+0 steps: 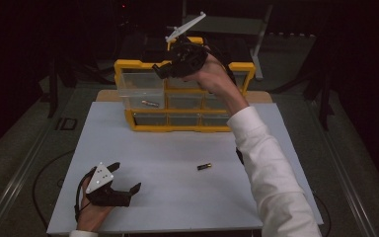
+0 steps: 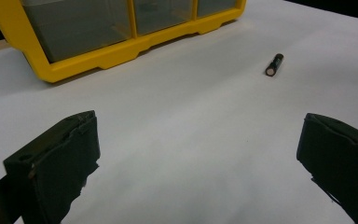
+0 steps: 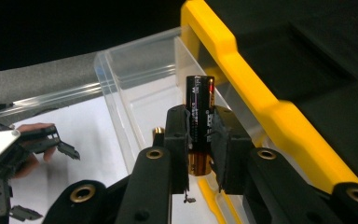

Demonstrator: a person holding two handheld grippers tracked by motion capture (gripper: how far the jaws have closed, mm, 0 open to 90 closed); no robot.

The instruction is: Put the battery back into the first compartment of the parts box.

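A yellow organizer (image 1: 143,126) with clear drawers stands at the far edge of the white worktop (image 1: 177,197), near the middle of that edge. Its top-left drawer (image 1: 140,89) is pulled out toward the person, and one battery (image 1: 150,103) already lies on the drawer's floor. Another loose battery (image 1: 204,167) rests on the worktop right of centre, well apart from the organizer and from both claws.

The right claw (image 3: 199,133) is raised above the organizer's top, just beside the open drawer, with the sleeved forearm reaching across the right half of the worktop. It is clamped on a black-and-copper battery (image 3: 200,105), which stands upright between the pads, its black end sticking out above them and its copper end showing below. Seen along the claw, the drawer's clear wall and the yellow frame lie directly beyond the held battery; the frame rail runs close on one side.

The left claw (image 1: 126,182) lies on the worktop near the front-left corner, jaws wide apart with nothing between them, pointing toward the loose battery and the organizer's front rail.
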